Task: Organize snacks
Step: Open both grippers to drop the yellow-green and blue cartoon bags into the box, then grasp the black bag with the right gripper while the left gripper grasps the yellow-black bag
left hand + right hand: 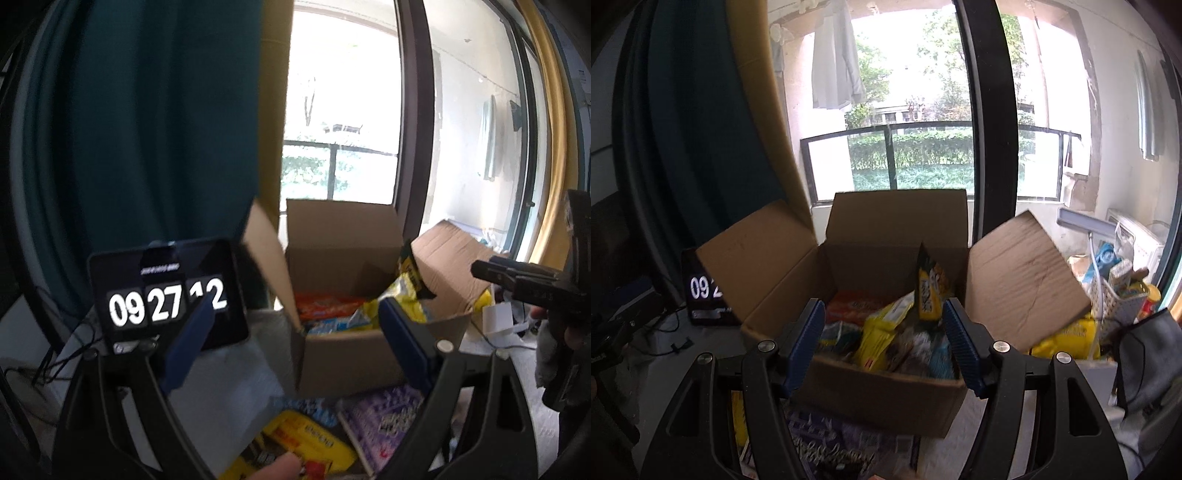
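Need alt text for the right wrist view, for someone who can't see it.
An open cardboard box, flaps up, sits packed with snack bags, one yellow packet standing upright. The right gripper hangs open and empty in front of it. A purple packet lies on the table below; a balcony window is behind.

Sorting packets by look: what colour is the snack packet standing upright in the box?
Yellow with black, seen best in the right wrist view: the upright packet in the cardboard box.

My left gripper [295, 339] hangs wide open and empty before the open cardboard box [343, 354] of snack packets, a clock screen [166, 295] at left; yellow [306, 446] and purple [384, 417] packets lie below, my right gripper [517, 277] alongside.
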The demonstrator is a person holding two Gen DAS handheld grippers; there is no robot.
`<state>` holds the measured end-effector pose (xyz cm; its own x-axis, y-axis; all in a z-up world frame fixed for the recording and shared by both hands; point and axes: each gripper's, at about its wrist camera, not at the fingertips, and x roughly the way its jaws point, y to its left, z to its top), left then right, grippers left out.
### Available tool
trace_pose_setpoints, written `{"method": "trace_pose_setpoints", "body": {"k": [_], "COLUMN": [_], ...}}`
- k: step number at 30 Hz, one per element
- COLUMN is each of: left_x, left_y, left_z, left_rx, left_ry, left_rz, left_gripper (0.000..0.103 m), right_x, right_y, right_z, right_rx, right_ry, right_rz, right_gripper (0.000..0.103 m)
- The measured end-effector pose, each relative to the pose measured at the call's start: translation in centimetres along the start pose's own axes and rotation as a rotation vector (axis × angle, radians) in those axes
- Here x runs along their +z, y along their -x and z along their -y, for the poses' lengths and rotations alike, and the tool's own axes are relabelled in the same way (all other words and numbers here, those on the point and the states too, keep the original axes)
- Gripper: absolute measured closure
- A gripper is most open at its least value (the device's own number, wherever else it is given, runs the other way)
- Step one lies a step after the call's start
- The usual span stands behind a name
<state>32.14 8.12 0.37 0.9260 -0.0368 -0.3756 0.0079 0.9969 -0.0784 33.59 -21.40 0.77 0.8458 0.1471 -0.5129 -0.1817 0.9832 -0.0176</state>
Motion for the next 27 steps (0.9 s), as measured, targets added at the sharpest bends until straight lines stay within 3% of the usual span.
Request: {"method": "trace_pose_setpoints", "body": {"k": [12,27], "left_x": [-6.3,-13.4], "left_y": [1.6,-2.2], "left_z": [-3.5,-4.3], "left_rx": [0.023,-0.068], "left_ry": [0.022,0.019], "left_rz": [-0.109,-0.328], "left_gripper": [0.012,0.012], "right_x": [-5.9,-13.3], "right_y": [1.5,1.3], "right_z": [-1.1,-1.8], "right_rx": [-0.008,0.015], "right_ry": [-0.048,-0.12], "right_rz": [-0.1,-0.279], "right_gripper": [0.034,0.034]}}
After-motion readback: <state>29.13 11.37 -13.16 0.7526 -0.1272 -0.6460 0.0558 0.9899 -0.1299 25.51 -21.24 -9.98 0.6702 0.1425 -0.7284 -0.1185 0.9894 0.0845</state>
